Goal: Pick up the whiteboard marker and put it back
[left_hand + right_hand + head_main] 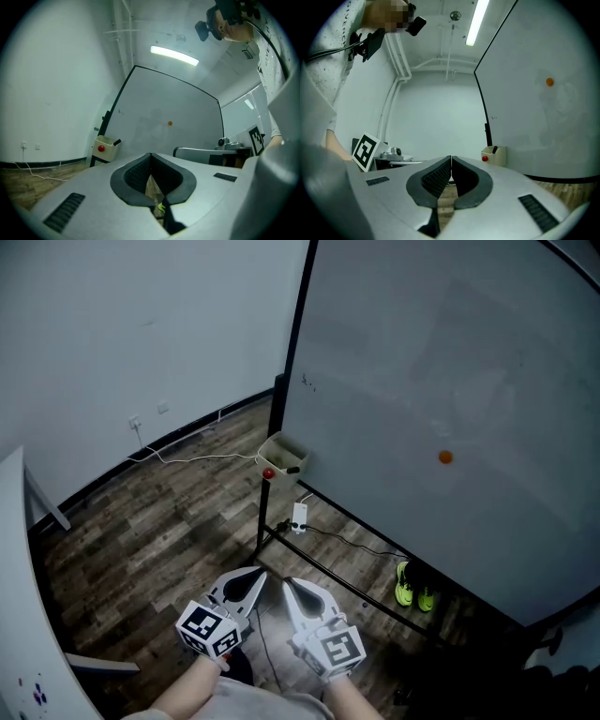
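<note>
A black whiteboard marker sticks out of a beige holder box fixed to the left post of the big whiteboard. The box bears a red dot. Both grippers are low in the head view, well short of the box. My left gripper and right gripper are side by side, both shut with nothing between the jaws. In the left gripper view the box and marker lie far ahead of my left gripper. The right gripper view shows my right gripper with the box beyond it.
An orange magnet sits on the board. Under the board run its black stand bars, a white power strip with cables, and green shoes. A white table edge is at the left. The floor is dark wood.
</note>
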{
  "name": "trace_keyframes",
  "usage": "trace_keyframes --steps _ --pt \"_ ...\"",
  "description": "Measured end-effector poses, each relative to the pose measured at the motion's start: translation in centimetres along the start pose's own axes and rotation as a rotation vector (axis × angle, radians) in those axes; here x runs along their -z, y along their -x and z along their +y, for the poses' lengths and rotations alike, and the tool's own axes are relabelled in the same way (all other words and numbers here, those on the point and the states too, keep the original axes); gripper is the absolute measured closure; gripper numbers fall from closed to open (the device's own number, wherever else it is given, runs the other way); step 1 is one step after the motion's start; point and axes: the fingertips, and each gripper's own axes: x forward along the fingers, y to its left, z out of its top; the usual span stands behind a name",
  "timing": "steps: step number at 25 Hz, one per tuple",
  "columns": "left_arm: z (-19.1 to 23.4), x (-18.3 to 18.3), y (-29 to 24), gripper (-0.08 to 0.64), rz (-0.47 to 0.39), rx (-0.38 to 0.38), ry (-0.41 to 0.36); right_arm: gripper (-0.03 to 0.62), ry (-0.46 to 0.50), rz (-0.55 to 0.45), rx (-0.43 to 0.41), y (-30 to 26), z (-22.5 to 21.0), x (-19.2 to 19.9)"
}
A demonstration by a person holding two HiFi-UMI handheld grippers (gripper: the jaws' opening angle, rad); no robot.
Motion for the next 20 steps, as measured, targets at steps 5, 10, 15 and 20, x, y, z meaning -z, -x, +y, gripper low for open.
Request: trace_keyframes --steps 5,10,15,20 --pt "5.3 -1.2 -3.3 0.545 0.012 0.048 0.017 0.572 0.002 0.030 0.025 -5.9 -2.0 0.2" --pt "10.5 -1.8 -6.6 0.545 0.025 0.109 0.014 0.572 -0.012 0.033 0.084 -11.4 -4.7 0.9" --pt "14.3 -2.3 -9.6 0.545 0.048 0.172 0.019 0.572 -0.011 0.039 0.143 -15.8 -6.7 1.4" --pt "17.2 -2.3 -11.5 0.545 0.063 0.239 0.026 0.572 -0.016 0.040 0.210 -19.1 -8.6 2.1"
